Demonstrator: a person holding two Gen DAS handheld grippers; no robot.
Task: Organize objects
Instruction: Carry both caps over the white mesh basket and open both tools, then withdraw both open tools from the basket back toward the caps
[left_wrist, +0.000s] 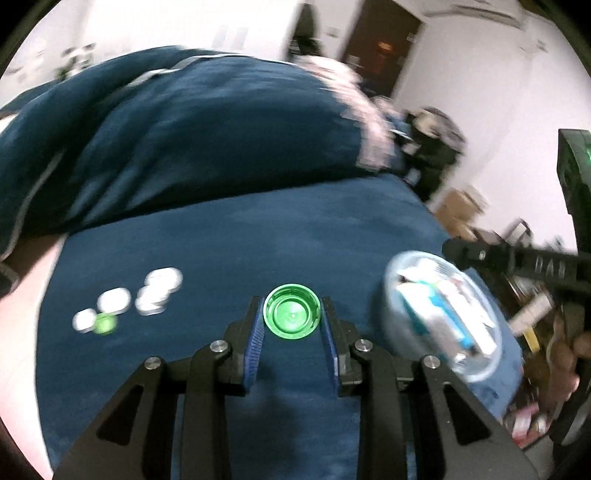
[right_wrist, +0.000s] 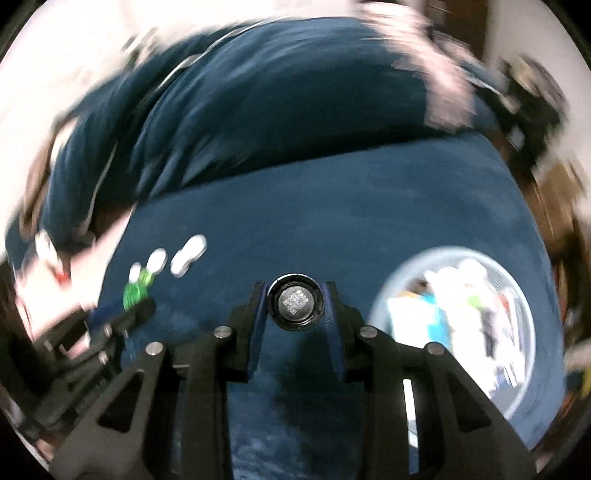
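My left gripper (left_wrist: 291, 314) is shut on a green bottle cap (left_wrist: 291, 312), open side facing the camera, held above a dark blue bedspread (left_wrist: 258, 240). My right gripper (right_wrist: 295, 304) is shut on a black cap (right_wrist: 295, 304) with a silver code disc inside. Several white caps (left_wrist: 155, 291) and a small green cap (left_wrist: 104, 324) lie on the bed to the left; they also show in the right wrist view (right_wrist: 184, 256). A pale blue round bowl (left_wrist: 391, 280) holding packets sits at the right, and in the right wrist view (right_wrist: 376, 314) too.
A rumpled blue duvet (left_wrist: 184, 140) is heaped at the back of the bed. The right gripper's body (left_wrist: 535, 266) shows at the right edge of the left wrist view. Boxes and clutter (left_wrist: 461, 210) stand beyond the bed's right edge.
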